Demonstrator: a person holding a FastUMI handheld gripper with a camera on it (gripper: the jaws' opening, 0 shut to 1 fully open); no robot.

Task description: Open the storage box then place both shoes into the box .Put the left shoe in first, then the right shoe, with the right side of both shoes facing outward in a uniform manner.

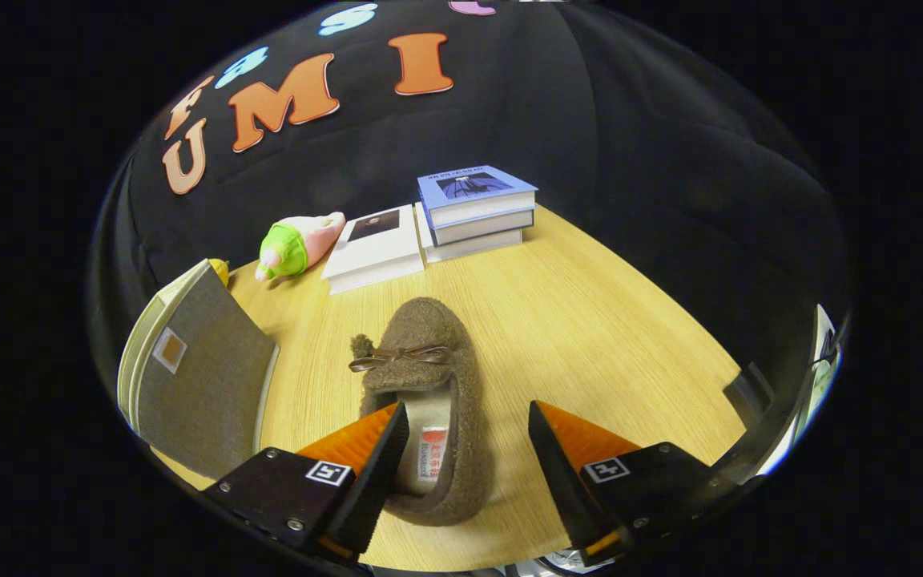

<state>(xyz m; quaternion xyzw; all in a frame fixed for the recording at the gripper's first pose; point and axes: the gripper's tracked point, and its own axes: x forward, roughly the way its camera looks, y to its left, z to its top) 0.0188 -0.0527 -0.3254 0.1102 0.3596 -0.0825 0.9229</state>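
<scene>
A brown fuzzy slipper [428, 377] with a small bow lies on the wooden table [590, 336], toe pointing away from me. My gripper [468, 417] is open, its fingers spread. The left finger [377, 441] hangs over the slipper's heel opening, and the right finger [558, 449] stands clear of the shoe to its right. Nothing is held. To the left of the slipper stands the grey fabric storage box [189, 385], its flat side or lid facing me.
Beyond the slipper, a white book [373, 244] and a stack of books with a blue cover [473, 208] lie at the table's far side. A pink and green plush toy [297, 244] lies left of them. A yellow object [219, 268] peeks from behind the box.
</scene>
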